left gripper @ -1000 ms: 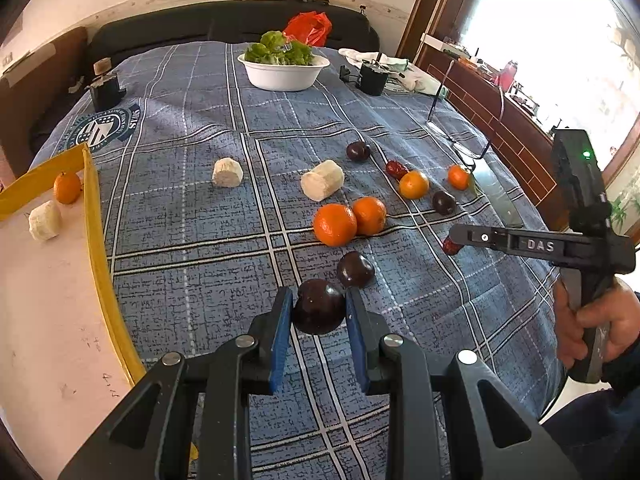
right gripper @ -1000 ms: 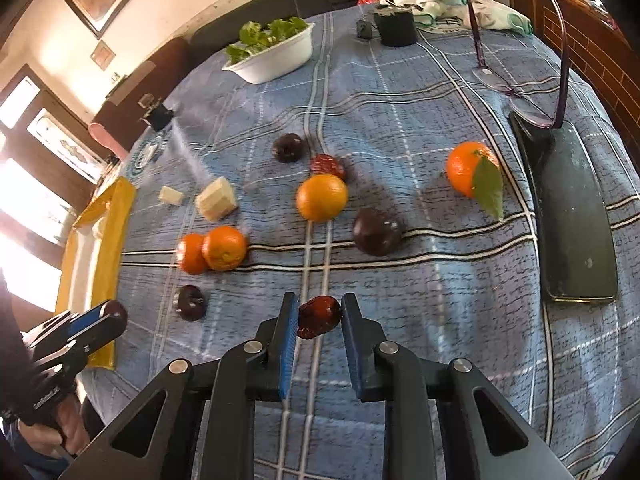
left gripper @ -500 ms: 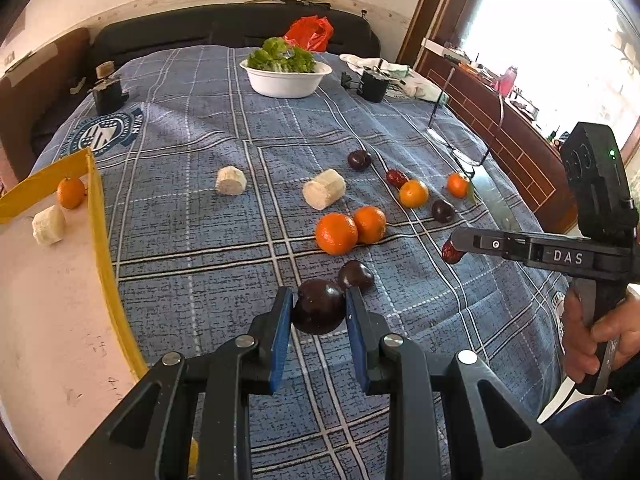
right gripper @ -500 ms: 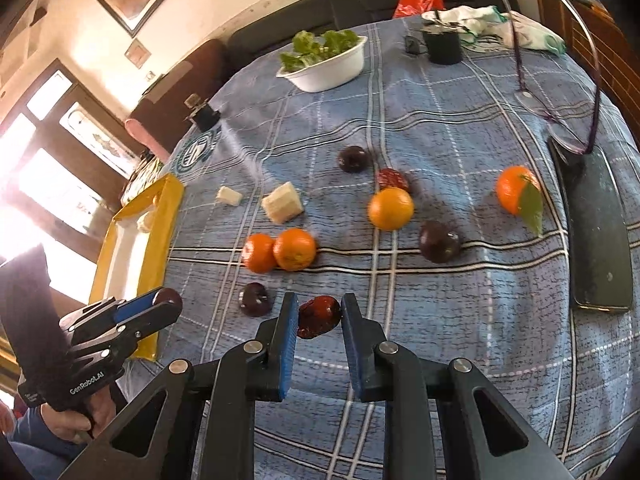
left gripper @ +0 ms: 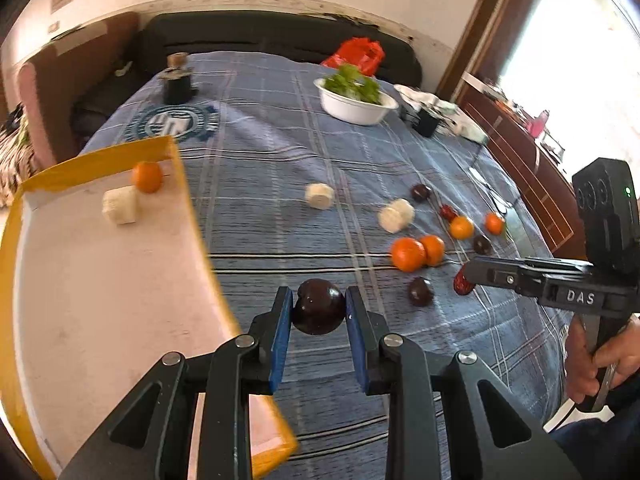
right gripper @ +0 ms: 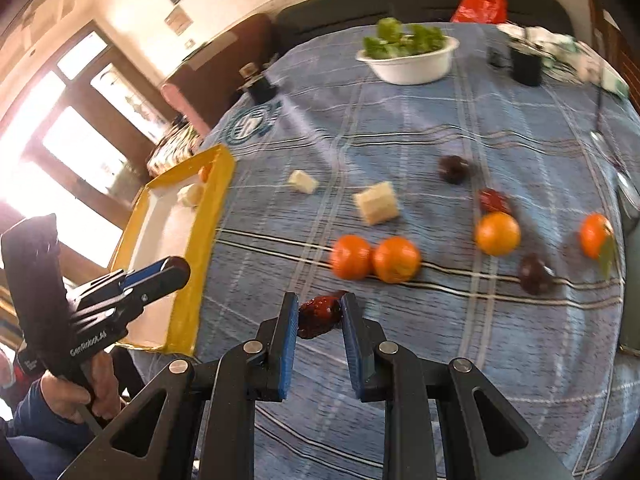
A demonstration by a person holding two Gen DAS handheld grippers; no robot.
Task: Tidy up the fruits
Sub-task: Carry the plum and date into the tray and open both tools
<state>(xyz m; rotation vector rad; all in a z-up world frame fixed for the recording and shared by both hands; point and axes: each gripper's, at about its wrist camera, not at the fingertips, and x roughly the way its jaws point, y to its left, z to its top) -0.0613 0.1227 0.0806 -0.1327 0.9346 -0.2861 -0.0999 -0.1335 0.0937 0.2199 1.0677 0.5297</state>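
Note:
My left gripper [left gripper: 318, 306] is shut on a dark plum [left gripper: 319, 307] and holds it above the blue cloth, just right of the yellow-rimmed tray [left gripper: 192, 216]. The tray holds an orange [left gripper: 147, 177] and a banana piece [left gripper: 120, 205]. My right gripper [right gripper: 319, 314] is shut on a red date [right gripper: 320, 312] above the table's near side; it also shows in the left wrist view [left gripper: 464, 280]. The left gripper shows in the right wrist view [right gripper: 176, 272] beside the tray [right gripper: 208, 216]. Two oranges [right gripper: 374, 258], more oranges, plums and banana pieces [right gripper: 376, 202] lie on the cloth.
A white bowl of greens [left gripper: 354, 100] stands at the far side. A black cup [left gripper: 425, 123] and cloths lie at the far right, a small dark jar [left gripper: 176, 82] at the far left. A dark flat object [right gripper: 630, 280] lies at the right edge.
Both grippers have swung left toward the tray while holding their fruit. The tray now fills more of the left wrist view, and the left gripper sits next to its rim.

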